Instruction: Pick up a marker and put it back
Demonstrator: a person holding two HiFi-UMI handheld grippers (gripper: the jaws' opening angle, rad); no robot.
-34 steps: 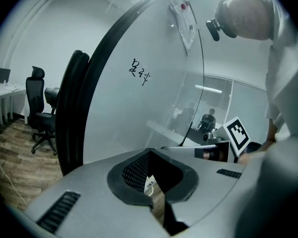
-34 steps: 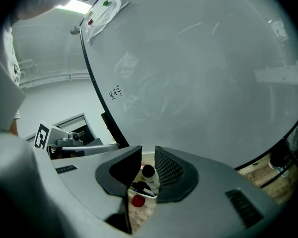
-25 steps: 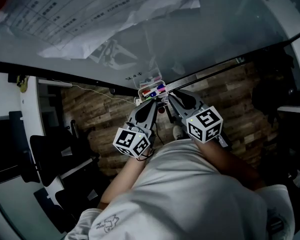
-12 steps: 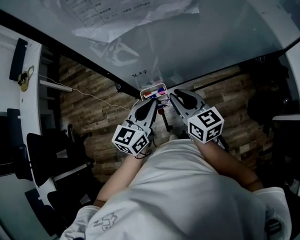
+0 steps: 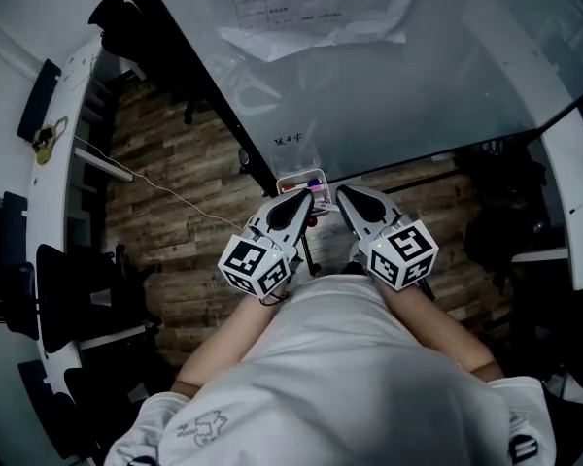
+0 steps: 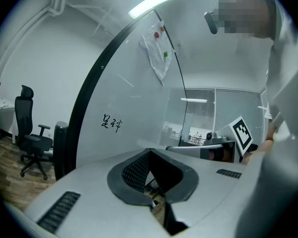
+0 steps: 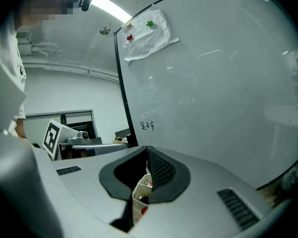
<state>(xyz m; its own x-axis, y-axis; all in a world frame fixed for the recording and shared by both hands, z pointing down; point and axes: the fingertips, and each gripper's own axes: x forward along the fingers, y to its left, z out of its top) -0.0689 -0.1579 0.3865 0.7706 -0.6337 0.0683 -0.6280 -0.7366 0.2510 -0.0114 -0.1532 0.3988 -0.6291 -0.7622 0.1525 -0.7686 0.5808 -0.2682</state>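
At the lower edge of the whiteboard, near the middle of the head view, a small white tray holds the markers. Red and blue-purple show among them, but they are too small to count.

Just below the tray, at about 6 o'clock from it, the tips of both tongs point up at it. The left gripper is at 7 o'clock and the right gripper at 5 o'clock, neither plainly touching it.

In its own view the right gripper has its jaws drawn together, tips meeting and nothing held. The tray shows through the gap below the tips, with a red marker cap inside and its lower end cut off by the jaw bodies.

The left gripper is likewise closed tip to tip and empty. Only dark clutter shows through its gap, and I cannot make it out.

On the board, small handwriting sits at 12 o'clock from the tray, with a crumpled sheet of paper higher still, its print unreadable.

A plank floor spreads at 9 o'clock. An office chair stands far left in the left gripper view.

The person's white shirt fills the bottom of the head view and hides the forearms' far ends.
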